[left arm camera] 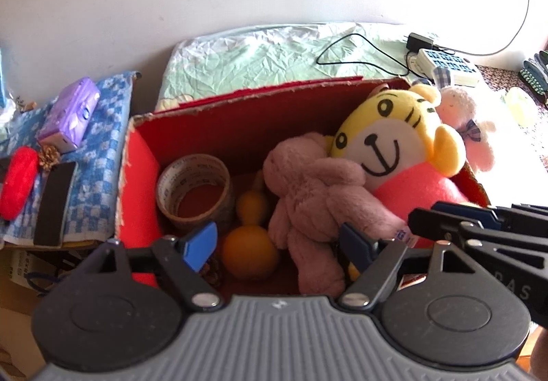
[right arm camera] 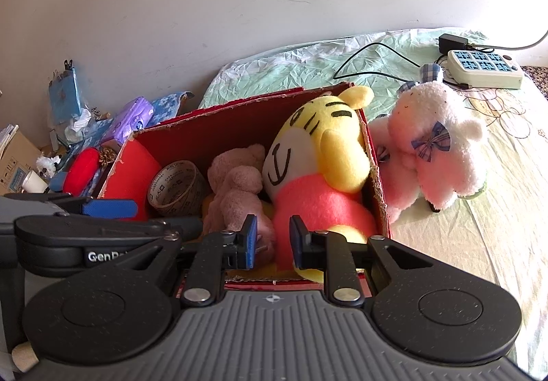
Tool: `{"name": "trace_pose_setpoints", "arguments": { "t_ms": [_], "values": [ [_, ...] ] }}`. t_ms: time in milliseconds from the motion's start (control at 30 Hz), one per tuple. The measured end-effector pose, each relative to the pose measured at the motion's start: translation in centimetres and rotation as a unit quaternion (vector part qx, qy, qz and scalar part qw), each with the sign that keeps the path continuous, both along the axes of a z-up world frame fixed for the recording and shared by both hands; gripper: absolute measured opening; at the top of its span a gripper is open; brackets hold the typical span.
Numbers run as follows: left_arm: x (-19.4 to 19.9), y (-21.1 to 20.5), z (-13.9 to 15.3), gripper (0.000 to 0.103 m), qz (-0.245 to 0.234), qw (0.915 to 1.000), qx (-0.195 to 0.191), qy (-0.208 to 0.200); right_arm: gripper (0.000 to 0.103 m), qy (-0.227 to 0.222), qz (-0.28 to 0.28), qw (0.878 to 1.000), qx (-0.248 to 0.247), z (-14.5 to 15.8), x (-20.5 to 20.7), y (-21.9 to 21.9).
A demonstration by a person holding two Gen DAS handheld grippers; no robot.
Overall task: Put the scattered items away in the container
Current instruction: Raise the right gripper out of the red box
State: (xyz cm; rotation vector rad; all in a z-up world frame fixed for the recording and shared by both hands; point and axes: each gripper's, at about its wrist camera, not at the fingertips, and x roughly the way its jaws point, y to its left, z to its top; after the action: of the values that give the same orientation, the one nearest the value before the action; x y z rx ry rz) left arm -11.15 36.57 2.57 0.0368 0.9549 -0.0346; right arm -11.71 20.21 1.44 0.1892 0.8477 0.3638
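Note:
A red cardboard box (left arm camera: 239,107) (right arm camera: 222,134) stands on the bed. Inside it lie a yellow tiger plush (left arm camera: 394,127) (right arm camera: 325,148), a brown plush (left arm camera: 308,189) (right arm camera: 236,182), a tape roll (left arm camera: 195,189) (right arm camera: 178,189) and an orange gourd (left arm camera: 248,254). My left gripper (left arm camera: 279,244) hangs open over the box's near side. The brown plush's legs lie loose between its blue pads (left arm camera: 202,244). My right gripper (right arm camera: 274,244) (left arm camera: 416,220) is shut, with nothing visibly held, just above the tiger's pink body. A white and pink sheep plush (right arm camera: 435,148) (left arm camera: 459,113) sits outside, against the box's right wall.
Left of the box, a blue checkered cloth (left arm camera: 102,141) carries a purple tissue pack (left arm camera: 70,113), a red pouch (left arm camera: 17,185) and a black block (left arm camera: 53,203). A power strip (right arm camera: 483,67) with cables lies on the green sheet (right arm camera: 291,62) behind the box.

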Motion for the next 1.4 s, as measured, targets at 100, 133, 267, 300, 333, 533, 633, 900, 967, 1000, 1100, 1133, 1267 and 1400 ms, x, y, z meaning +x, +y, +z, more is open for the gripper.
{"name": "trace_pose_setpoints", "arguments": {
  "t_ms": [100,133,267,300,333,533,633,900,967,1000,1100,1133,1267,1400],
  "values": [
    [0.2,0.1,0.0,0.083,0.008,1.0,0.0,0.002,0.022,-0.003,-0.001,1.0,0.003,0.2,-0.2,-0.2],
    [0.2,0.1,0.0,0.085,0.012,0.9999,0.0,0.001,0.022,-0.003,-0.001,1.0,0.005,0.3,-0.3,-0.3],
    [0.1,0.2,-0.1,0.095,0.024,0.9997,0.004,-0.005,0.023,-0.006,0.0,1.0,0.011,0.7,-0.5,-0.6],
    [0.1,0.1,-0.1,0.097,0.026,0.9996,0.005,-0.008,0.023,-0.006,0.0,1.0,0.013,0.7,-0.6,-0.7],
    [0.0,0.1,-0.1,0.097,0.026,0.9996,0.005,-0.009,0.023,-0.006,0.0,1.0,0.014,0.8,-0.6,-0.8],
    [0.0,-0.2,-0.5,0.097,0.041,0.999,0.009,-0.011,0.023,-0.004,0.0,1.0,0.025,0.9,-0.8,-1.3],
    [0.0,-0.2,-0.7,0.097,0.048,0.9987,0.014,-0.008,0.023,-0.002,-0.001,0.999,0.032,0.9,-0.8,-1.6],
    [-0.2,-0.8,-1.1,0.097,0.05,0.9982,0.031,-0.009,0.024,-0.005,0.002,0.999,0.048,0.6,-1.0,-2.1],
    [-0.1,-0.9,-1.1,0.097,0.051,0.9981,0.034,-0.006,0.025,-0.005,0.005,0.999,0.053,0.5,-0.9,-2.2],
    [0.0,-1.0,-1.1,0.097,0.052,0.9981,0.033,-0.005,0.025,-0.005,0.006,0.998,0.057,0.5,-0.9,-2.3],
    [0.1,-1.0,-0.8,0.096,0.058,0.998,0.026,-0.001,0.026,-0.001,0.012,0.998,0.063,0.4,-0.6,-2.5],
    [0.1,-1.0,-0.7,0.096,0.063,0.9977,0.026,-0.001,0.026,0.0,0.015,0.998,0.066,0.4,-0.5,-2.6],
    [-0.1,-1.6,-0.3,0.096,0.086,0.9955,0.039,-0.006,0.026,0.004,0.033,0.997,0.076,0.4,0.0,-3.2],
    [-0.2,-2.0,0.3,0.096,0.113,0.9928,0.04,-0.009,0.029,0.001,0.056,0.994,0.091,0.7,0.3,-4.0]
  ]
}}
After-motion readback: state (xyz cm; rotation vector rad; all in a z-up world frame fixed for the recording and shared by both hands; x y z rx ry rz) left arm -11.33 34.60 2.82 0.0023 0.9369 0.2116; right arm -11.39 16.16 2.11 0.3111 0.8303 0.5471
